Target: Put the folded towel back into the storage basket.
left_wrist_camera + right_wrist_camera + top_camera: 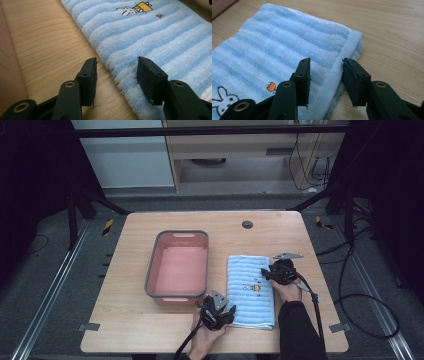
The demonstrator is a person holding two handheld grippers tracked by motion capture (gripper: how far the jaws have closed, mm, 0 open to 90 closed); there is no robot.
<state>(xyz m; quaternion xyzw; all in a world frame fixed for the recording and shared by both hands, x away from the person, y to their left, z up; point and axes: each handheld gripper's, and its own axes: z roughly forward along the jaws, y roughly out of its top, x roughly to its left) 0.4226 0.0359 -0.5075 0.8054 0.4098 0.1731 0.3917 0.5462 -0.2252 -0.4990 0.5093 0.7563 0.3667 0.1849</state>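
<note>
With both claws parked at the towel, pretty tidy scene here. Folded blue-and-white striped thing, lying flat on the wooden counter, just right of a pink tub with a grey rim. Little embroidered bunny and a yellow patch stitched on top (cute, honestly).

Left claw down at the towel's near left corner, seen from the high view. From the left gripper view: jaws spread apart, straddling the towel's fluffy long edge, one jaw over bare wood, the other over the terry stripes. Not clamped on anything. Hard to say whether the tips actually touch the cloth or hover just above.

Right claw up along the towel's right edge, past the middle, with a hand behind it. From the right gripper view: jaws likewise released and wide, one over the striped top near the tiny orange tulip, the other out beyond the folded edge above the wood, white hem band sitting in the gap between them. Stacked layers visible at that edge.

Dark round cap set into the counter near the far edge, well apart from everything else. Black cables trailing back from both claws.
</note>
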